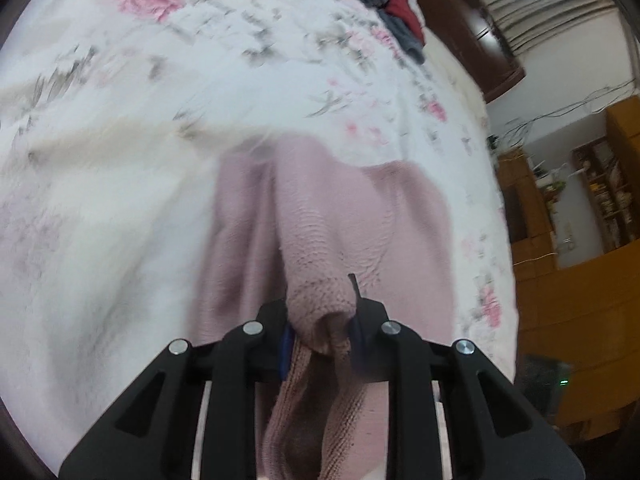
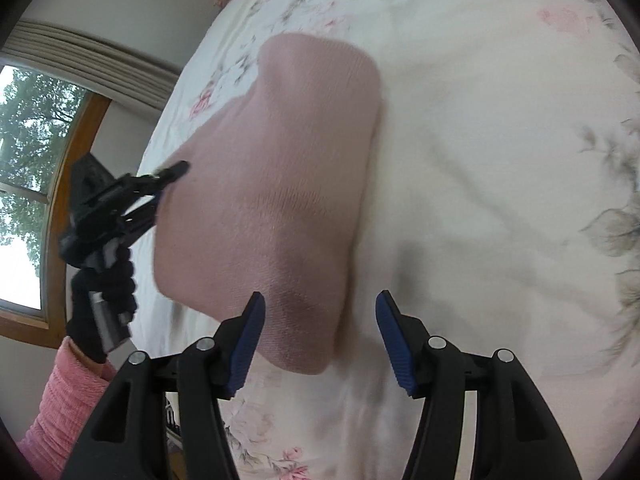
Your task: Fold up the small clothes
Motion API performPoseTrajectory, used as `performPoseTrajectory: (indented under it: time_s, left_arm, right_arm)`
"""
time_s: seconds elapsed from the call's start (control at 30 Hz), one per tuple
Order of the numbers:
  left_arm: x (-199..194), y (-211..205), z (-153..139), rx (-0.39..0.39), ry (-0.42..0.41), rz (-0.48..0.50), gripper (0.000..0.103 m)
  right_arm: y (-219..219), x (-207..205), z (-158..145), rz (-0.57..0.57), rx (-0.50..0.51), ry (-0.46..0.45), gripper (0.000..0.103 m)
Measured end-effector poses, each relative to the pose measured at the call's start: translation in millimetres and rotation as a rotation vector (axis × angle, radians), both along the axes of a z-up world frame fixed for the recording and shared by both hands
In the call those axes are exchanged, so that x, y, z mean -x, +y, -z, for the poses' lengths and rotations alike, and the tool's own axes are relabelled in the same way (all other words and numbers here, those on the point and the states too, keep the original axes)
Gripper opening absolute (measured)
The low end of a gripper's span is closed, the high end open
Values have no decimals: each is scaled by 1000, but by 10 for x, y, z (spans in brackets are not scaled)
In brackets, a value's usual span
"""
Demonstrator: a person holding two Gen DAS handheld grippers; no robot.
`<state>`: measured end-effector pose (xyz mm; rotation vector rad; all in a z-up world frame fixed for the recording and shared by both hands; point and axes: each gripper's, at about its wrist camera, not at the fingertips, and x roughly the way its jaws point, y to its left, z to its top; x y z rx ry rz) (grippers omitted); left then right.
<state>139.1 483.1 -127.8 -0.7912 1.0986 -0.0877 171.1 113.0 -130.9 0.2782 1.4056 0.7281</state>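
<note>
A small pink knit garment (image 2: 276, 184) lies partly on a white floral bedspread (image 2: 480, 160), its left edge lifted. My left gripper (image 1: 322, 316) is shut on a bunched fold of that pink garment (image 1: 320, 216), which hangs from the jaws toward the bed. The same left gripper (image 2: 168, 182) shows in the right wrist view, pinching the garment's left edge, held by a black-gloved hand (image 2: 90, 332) with a pink sleeve. My right gripper (image 2: 320, 328) is open, its blue pads (image 2: 248, 344) astride the garment's near corner, holding nothing.
The floral bedspread (image 1: 160, 120) fills most of both views. A heap of grey and red clothes (image 1: 392, 4) lies at the far end of the bed. Wooden furniture and shelves (image 1: 592, 200) stand to the right; a window (image 2: 28, 168) is at the left.
</note>
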Motion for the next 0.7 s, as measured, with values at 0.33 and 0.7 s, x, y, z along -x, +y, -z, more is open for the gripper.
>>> performPoseTrajectory:
  time_s: [0.33, 0.7]
  left_arm:
    - [229, 25, -139, -40, 14, -2, 28]
    - [861, -394, -256, -88, 35, 128, 47]
  right_arm:
    - [240, 86, 105, -40, 45, 16, 58]
    - [173, 184, 225, -14, 3, 73, 59]
